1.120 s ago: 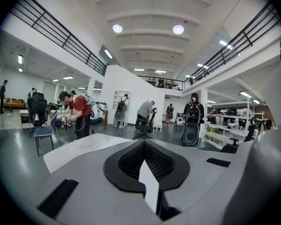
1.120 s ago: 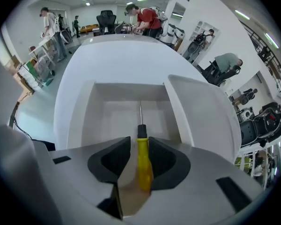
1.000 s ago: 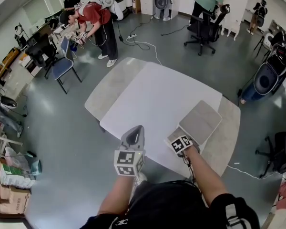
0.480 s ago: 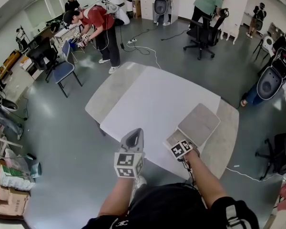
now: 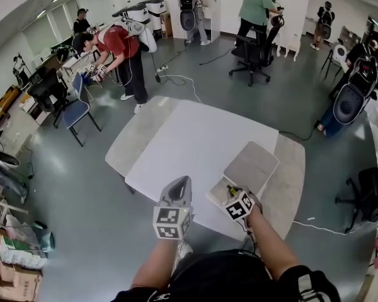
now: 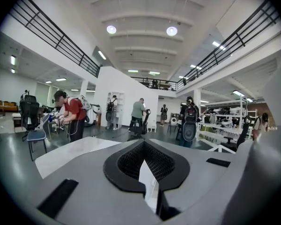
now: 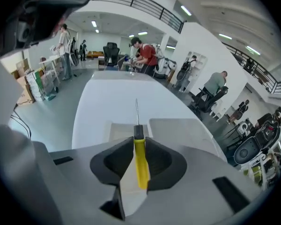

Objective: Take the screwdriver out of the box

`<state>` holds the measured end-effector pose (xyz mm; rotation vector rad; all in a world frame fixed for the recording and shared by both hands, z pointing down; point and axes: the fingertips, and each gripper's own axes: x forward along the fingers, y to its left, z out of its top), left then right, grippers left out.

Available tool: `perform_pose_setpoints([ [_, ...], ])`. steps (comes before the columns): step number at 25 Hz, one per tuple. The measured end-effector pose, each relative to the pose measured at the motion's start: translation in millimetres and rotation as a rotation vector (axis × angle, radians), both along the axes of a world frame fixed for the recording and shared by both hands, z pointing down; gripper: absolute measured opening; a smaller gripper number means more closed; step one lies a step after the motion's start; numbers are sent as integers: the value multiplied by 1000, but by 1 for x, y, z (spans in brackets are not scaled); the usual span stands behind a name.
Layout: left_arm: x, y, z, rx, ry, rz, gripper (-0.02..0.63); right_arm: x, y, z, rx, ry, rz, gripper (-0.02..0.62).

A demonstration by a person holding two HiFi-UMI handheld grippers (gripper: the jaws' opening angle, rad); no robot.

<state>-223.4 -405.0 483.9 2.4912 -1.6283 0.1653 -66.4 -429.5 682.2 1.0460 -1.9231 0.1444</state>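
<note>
right gripper (image 5: 229, 192) jaws just closing, now clamped on yellow-handled, metal-shafted screwdriver (image 7: 140, 165) above open pale grey box (image 7: 114, 131). left gripper (image 5: 181, 182) jaws together, empty. step: extraction. next: likely carry it clear of the box.

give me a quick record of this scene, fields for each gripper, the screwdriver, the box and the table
left gripper: jaws together, nothing between them
right gripper: jaws have just been closing, now clamped on the screwdriver's yellow handle
screwdriver: held in the right gripper, metal shaft pointing forward past the jaws
box: grey, open, lid folded back, just ahead of the right gripper
table: white, box on its near right part
</note>
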Motion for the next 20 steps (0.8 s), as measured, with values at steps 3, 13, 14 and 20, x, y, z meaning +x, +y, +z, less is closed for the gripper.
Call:
perform_pose_setpoints([
  [3,12,-1,-3,11,-1,22,11,2,-1,-37,74,-110,29,80],
  [13,60,4,-4,18,-4,85,11,47,9,-187,548,-501,136,80],
  [14,65,4,-4,19,-5,93,11,55,13,-200,600,-518,151,80],
  [20,92,2,-8,41,0,142,11,105,31,-247,766,-609,289,80],
])
